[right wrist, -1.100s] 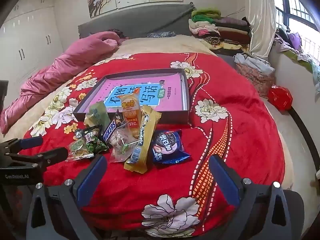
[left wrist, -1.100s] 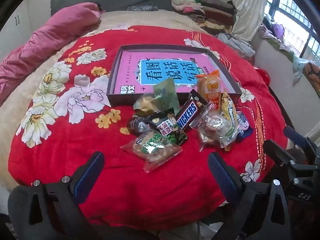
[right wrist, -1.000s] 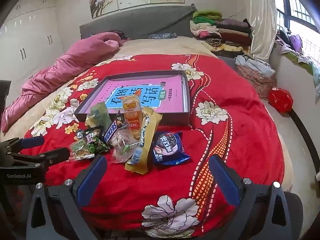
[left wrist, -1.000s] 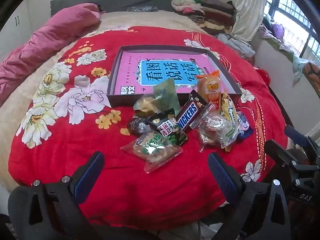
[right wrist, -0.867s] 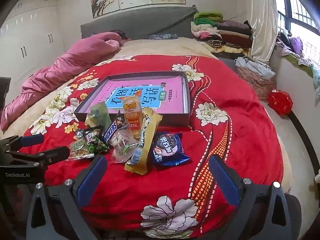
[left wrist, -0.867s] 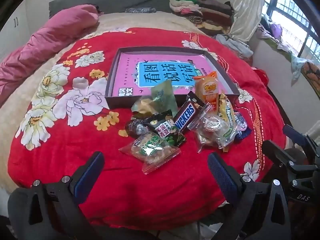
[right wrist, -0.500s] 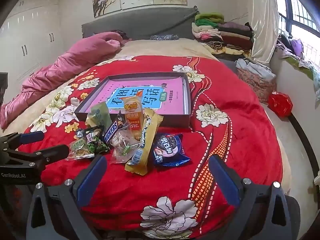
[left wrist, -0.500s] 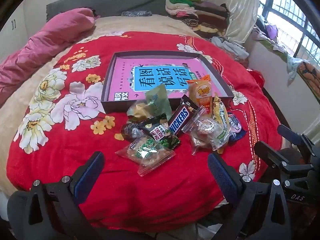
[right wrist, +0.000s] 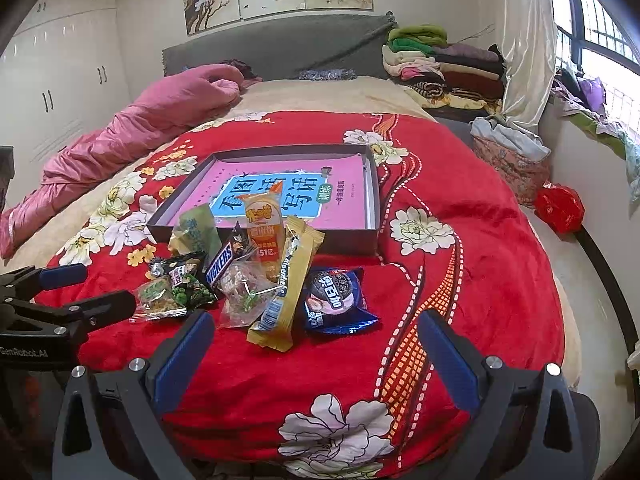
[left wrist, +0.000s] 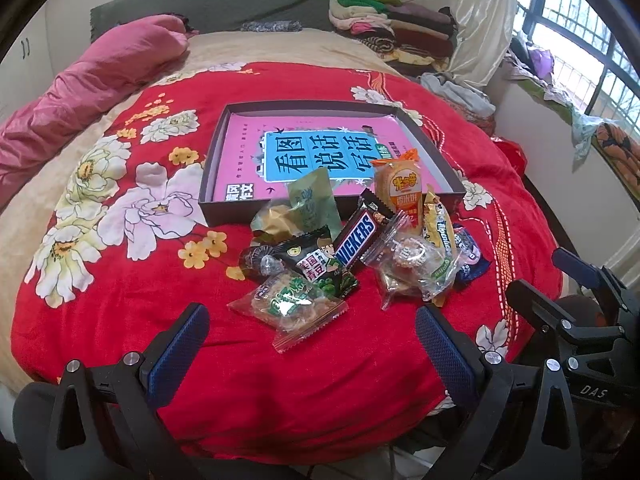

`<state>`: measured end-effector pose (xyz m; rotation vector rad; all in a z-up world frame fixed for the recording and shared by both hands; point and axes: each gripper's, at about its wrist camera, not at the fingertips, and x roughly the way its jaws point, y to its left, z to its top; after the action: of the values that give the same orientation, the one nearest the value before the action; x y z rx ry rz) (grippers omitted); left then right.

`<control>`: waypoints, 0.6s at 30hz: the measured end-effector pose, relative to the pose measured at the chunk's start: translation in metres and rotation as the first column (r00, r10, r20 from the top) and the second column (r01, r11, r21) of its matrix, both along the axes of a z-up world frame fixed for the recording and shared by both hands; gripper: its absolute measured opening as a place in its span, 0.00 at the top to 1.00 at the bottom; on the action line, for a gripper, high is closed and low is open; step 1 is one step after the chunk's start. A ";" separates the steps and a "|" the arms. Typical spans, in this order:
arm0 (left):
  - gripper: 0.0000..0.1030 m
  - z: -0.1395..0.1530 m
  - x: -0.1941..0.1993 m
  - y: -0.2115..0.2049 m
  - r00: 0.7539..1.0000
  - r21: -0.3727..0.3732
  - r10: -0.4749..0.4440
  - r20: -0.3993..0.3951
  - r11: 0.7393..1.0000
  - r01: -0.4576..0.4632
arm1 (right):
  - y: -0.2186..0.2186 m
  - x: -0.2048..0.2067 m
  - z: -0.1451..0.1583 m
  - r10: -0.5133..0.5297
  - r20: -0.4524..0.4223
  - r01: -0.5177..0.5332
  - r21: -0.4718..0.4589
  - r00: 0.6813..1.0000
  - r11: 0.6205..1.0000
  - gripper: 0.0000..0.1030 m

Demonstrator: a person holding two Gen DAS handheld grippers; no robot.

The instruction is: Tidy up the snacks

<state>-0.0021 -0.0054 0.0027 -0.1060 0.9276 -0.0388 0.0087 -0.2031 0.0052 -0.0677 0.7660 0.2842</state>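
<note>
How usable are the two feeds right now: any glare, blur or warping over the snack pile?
Left wrist view: sharp on the snack pile; the window is blown out at upper right, and strong fisheye bends the bed edge. Right wrist view: also sharp; clear wrappers show small highlights, but the Snickers bar label stays readable. Dark vignette fills the corners of both views.

Two handheld black grippers: the left gripper (left wrist: 308,340) and right gripper (right wrist: 316,348) each carry blue, dimple-textured finger pads on angular black frames studded with silver screws. White lettering reads "GenRobot.AI" on the left, "DAS" on the right.
</note>
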 end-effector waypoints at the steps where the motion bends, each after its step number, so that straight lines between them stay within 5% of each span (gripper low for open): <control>1: 0.01 0.000 0.000 0.000 1.000 0.000 0.000 0.000 1.000 0.000 | 0.000 0.000 0.000 0.002 0.002 -0.002 0.000 1.000 1.000 0.01; 18: 0.01 -0.001 -0.001 0.000 1.000 -0.003 0.000 -0.003 1.000 0.000 | 0.000 0.000 0.001 -0.006 0.003 0.006 -0.003 1.000 1.000 0.01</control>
<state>-0.0029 -0.0058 0.0018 -0.1089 0.9301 -0.0401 0.0089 -0.2033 0.0059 -0.0683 0.7633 0.2774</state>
